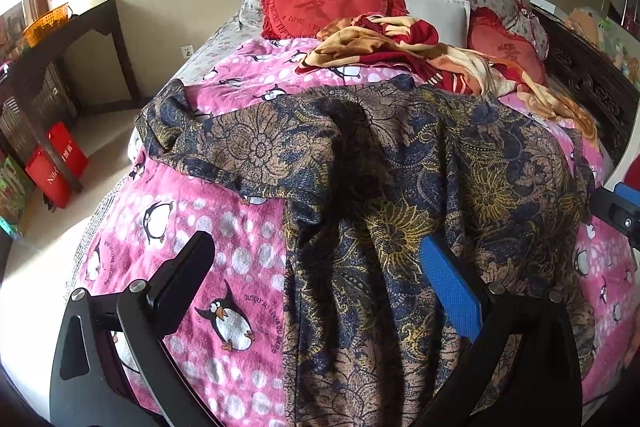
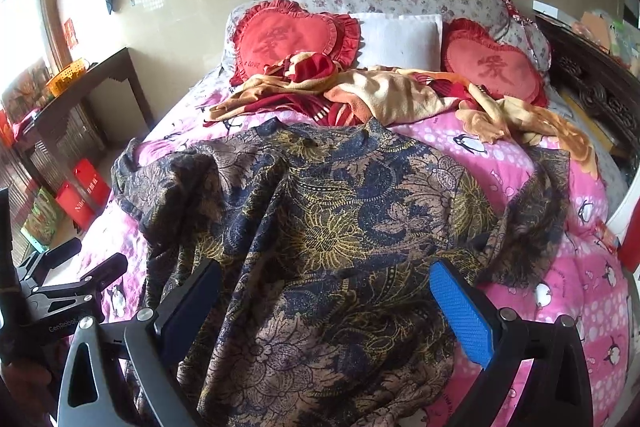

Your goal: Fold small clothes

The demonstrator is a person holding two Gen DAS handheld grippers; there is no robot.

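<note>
A dark blue, tan and gold floral shirt (image 1: 400,163) lies spread and rumpled on the pink penguin blanket (image 1: 224,259); it also shows in the right wrist view (image 2: 328,219), collar at the far end, sleeves out to both sides. My left gripper (image 1: 316,251) is open and empty, hovering over the shirt's near left edge. My right gripper (image 2: 326,275) is open and empty, hovering over the shirt's near hem. The left gripper also shows in the right wrist view (image 2: 80,267) at the left. The right gripper's tip shows at the right edge of the left wrist view (image 1: 620,211).
A crumpled red and yellow blanket (image 2: 360,91) lies beyond the shirt. Red heart cushions (image 2: 288,35) and a white pillow (image 2: 400,39) sit at the bed head. A dark side table (image 2: 80,95) and red bags (image 2: 84,195) stand left of the bed. A carved wooden frame (image 2: 600,95) runs along the right.
</note>
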